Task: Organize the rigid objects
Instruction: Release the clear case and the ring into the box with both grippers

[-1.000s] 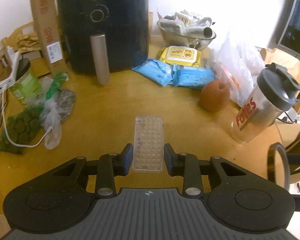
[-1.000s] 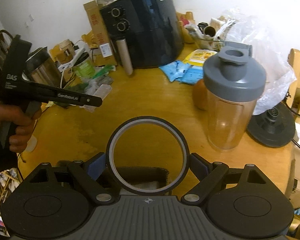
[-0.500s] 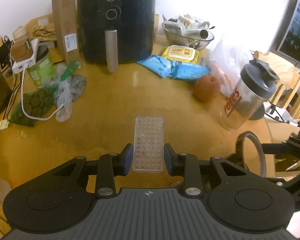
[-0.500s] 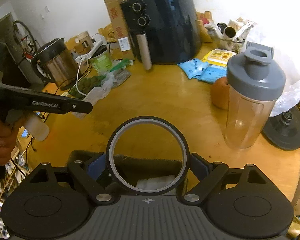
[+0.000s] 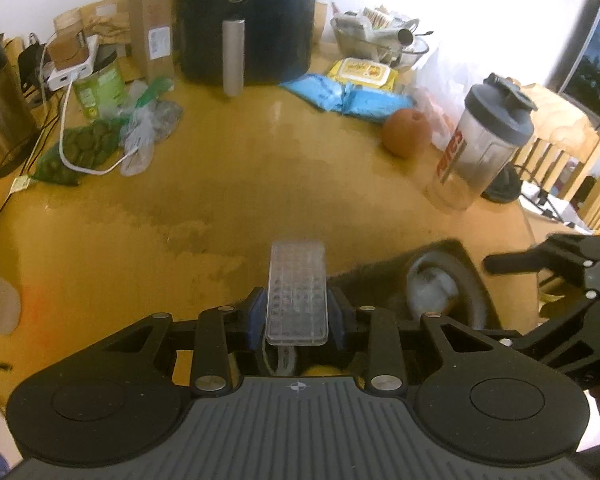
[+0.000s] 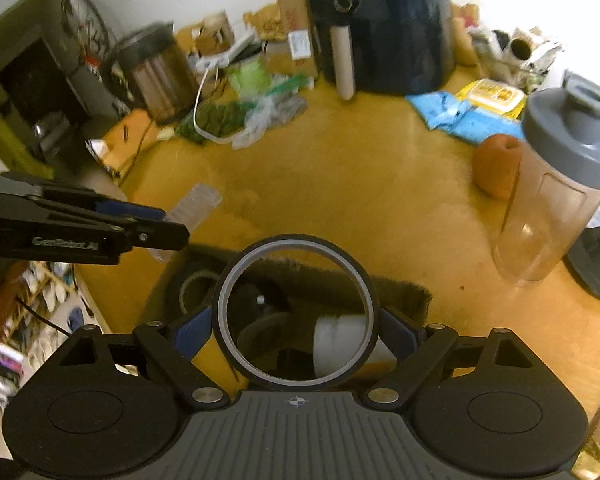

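Note:
My left gripper (image 5: 296, 316) is shut on a clear studded plastic case (image 5: 297, 292), held flat above the near table edge. The case also shows in the right wrist view (image 6: 192, 208), beside the left gripper (image 6: 156, 228). My right gripper (image 6: 296, 328) is shut on a black tape ring (image 6: 296, 312), held upright over a dark felt bin (image 6: 404, 292). The bin holds a white roll (image 6: 340, 344), another tape roll (image 6: 196, 284) and dark items. In the left wrist view the bin (image 5: 440, 276) lies just right of my fingers, with the right gripper (image 5: 572, 264) beyond.
A black air fryer (image 5: 244, 20) stands at the back. A shaker bottle (image 5: 480, 140), an orange fruit (image 5: 404, 132), blue packets (image 5: 340, 96) and a yellow wipes pack (image 5: 364, 72) sit right. Bags of greens (image 5: 80, 152), a cable and a steel kettle (image 6: 156, 72) sit left.
Both grippers have pulled back toward the near table edge, holding their objects. The felt bin has come into view beneath them.

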A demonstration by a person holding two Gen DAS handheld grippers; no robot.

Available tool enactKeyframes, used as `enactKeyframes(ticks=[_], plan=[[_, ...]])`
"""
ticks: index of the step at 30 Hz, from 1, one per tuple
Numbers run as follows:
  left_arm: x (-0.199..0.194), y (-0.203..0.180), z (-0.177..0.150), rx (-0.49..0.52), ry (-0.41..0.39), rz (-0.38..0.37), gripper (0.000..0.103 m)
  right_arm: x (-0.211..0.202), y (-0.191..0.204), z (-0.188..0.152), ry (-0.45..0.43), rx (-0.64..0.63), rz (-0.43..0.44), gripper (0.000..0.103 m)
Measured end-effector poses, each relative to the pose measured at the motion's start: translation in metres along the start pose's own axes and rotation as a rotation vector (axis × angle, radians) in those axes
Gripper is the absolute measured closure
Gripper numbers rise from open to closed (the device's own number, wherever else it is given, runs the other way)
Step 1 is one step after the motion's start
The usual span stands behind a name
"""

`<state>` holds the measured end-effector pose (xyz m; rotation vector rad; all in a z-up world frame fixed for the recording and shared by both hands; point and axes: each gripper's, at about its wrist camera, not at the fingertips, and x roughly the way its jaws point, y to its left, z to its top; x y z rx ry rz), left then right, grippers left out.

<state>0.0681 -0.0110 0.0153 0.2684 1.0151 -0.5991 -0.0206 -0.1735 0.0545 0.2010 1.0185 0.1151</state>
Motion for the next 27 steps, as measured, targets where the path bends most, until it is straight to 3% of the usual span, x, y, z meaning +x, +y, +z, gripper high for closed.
enactKeyframes(ticks=[1,3,6,14,19,21,27], plan=[[0.0,-0.001,-0.002,-0.004,0.014,0.02,0.066,0.001,0.001,-0.001,0.008,-0.002,-0.012,0.001],[-0.001,-0.001,-0.007,-0.025,0.033,0.06,0.039,-0.001,0.001,-0.003,0.018,0.001,-0.005,0.0],[-0.008,0.0,-0.017,-0.075,0.019,0.101,0.023,-0.003,0.0,-0.007,0.054,0.009,-0.005,0.0],[-0.007,-0.003,-0.04,-0.172,0.121,0.162,0.021,-0.011,-0.008,-0.026,0.143,0.027,-0.015,0.0],[-0.006,-0.006,-0.054,-0.232,0.164,0.139,0.019,-0.012,-0.013,-0.039,0.182,0.027,-0.019,0.0],[-0.005,-0.008,-0.057,-0.237,0.177,0.142,0.006,-0.012,-0.015,-0.042,0.192,0.029,-0.018,0.0],[-0.004,-0.017,-0.068,-0.229,0.195,0.122,0.005,-0.013,-0.02,-0.051,0.216,0.035,-0.024,0.0]])
